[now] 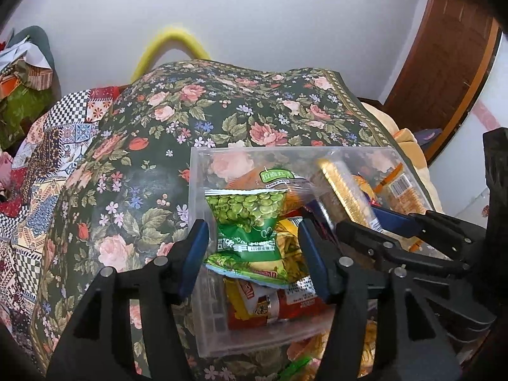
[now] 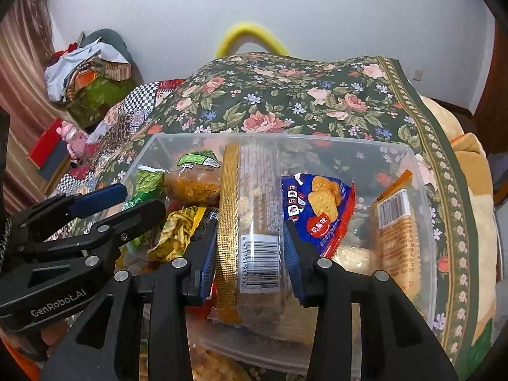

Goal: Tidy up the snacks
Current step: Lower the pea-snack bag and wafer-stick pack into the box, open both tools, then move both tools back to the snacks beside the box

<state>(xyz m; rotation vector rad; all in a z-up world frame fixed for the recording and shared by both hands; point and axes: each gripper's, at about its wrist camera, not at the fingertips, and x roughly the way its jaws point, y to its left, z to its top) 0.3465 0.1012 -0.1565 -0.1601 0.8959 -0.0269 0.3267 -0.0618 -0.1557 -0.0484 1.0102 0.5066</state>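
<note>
Snacks: many packets sit in a clear plastic box that rests on a flowery cloth.
Cloth: dark green with pink roses, spread over a soft lumpy surface.
Left gripper: its two blue pads stand apart, one on each side of the green pea bag. The pads do not press the bag. The left pad is outside the box's left wall and the right pad is inside the box.
Green pea bag: it lies at the left end of the box, on top of a yellow packet and red packets.
Bread packet: orange-brown with a green label, behind the pea bag.
Right gripper: its blue pads sit on both sides of the long clear packet with a gold strip and a barcode. The pads look tight against it.
Long clear packet: it stands tilted in the middle of the box.
Blue cracker bag: just right of the long packet, touching the right pad.
Orange packet: it leans against the right wall of the box.
Wall: white, behind the cloth, with a yellow curved thing poking up.
</note>
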